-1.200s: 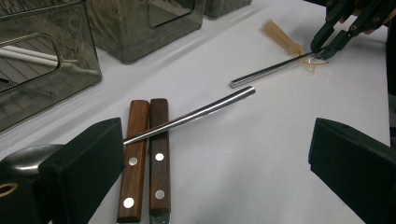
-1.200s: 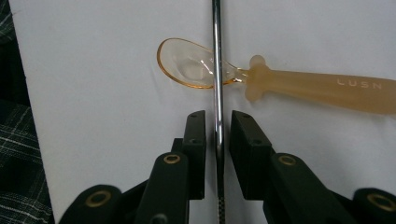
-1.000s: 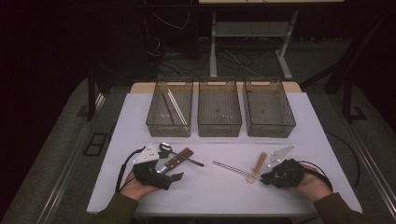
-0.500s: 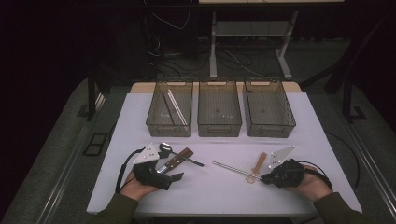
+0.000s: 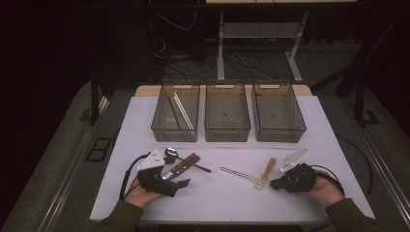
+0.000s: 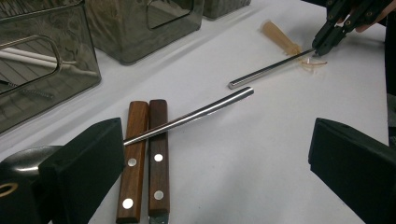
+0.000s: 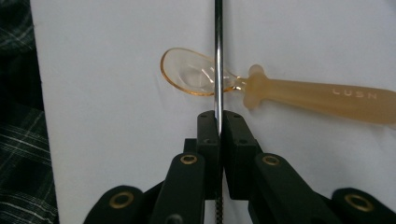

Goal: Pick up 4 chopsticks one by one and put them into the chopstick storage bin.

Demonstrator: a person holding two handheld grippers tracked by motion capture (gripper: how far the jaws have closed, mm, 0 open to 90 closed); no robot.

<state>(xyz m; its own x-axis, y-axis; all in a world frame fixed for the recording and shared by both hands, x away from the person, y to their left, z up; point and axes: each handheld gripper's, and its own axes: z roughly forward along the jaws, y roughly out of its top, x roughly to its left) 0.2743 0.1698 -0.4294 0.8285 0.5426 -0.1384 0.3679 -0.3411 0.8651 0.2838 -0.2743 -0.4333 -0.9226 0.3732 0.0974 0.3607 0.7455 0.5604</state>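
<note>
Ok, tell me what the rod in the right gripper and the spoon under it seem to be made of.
Rod: probably polished steel; thin, mirror-bright, with sharp highlights. It is pinched in the right gripper.
Spoon: likely soft plastic or silicone; clear amber bowl, matt, cloudy handle with raised lettering.

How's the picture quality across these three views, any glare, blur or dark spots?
High view: dim, the room beyond the white table nearly black. Left gripper view: sharp, with glare along the metal rod; the near jaws are soft. Right gripper view: bright table, amber spoon crisp, the right gripper slightly soft.
</note>
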